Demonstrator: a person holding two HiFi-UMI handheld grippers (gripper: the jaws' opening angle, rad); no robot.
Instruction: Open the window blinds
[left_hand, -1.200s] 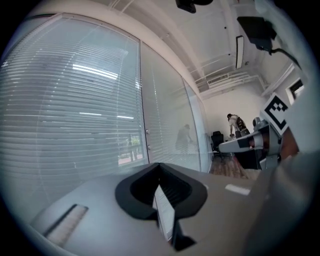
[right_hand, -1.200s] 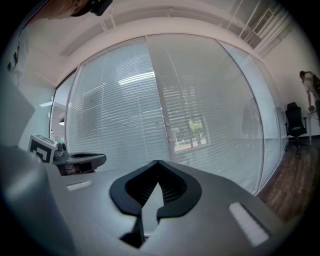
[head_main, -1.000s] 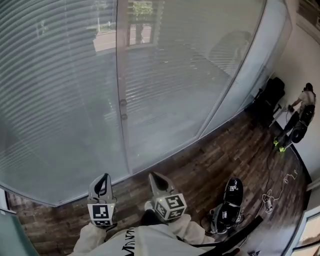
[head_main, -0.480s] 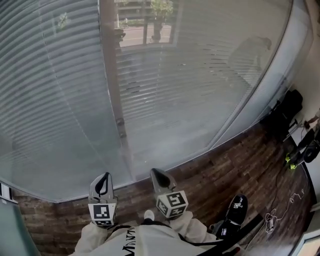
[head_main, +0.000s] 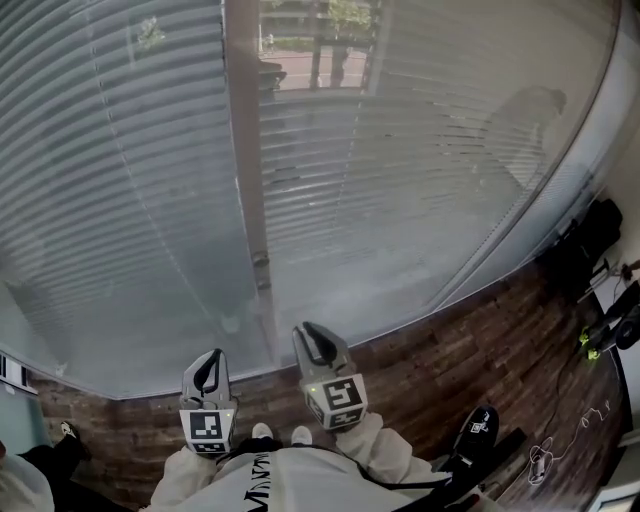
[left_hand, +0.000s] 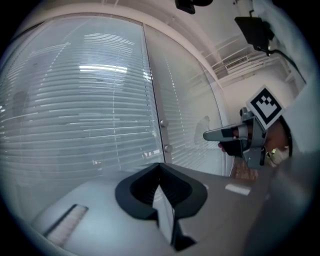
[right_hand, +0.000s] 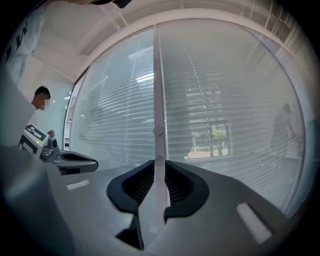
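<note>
Closed white slatted blinds (head_main: 120, 180) hang behind tall glass panes on either side of an upright frame post (head_main: 250, 150). The post carries two small knobs (head_main: 263, 272). High up, one patch of slats (head_main: 320, 45) shows the street outside. My left gripper (head_main: 208, 358) is held low before the glass with its jaws together and empty. My right gripper (head_main: 305, 332) points at the post's foot. Its jaws have just been opening, and a narrow gap with nothing in it shows in the right gripper view (right_hand: 159, 165). Neither gripper touches the blinds or the post.
Dark wooden floor (head_main: 450, 350) runs along the glass. A black shoe (head_main: 480, 422), a white cable (head_main: 560, 440) and black bags (head_main: 595, 235) lie to the right. Another person (right_hand: 40, 100) stands far left in the right gripper view, and a foot (head_main: 65, 432) shows at lower left.
Both grippers have come nearer to the window and the post. The right gripper has risen a little and rolled. The head view has swung up, so the bags and shoe slid towards the right edge.
</note>
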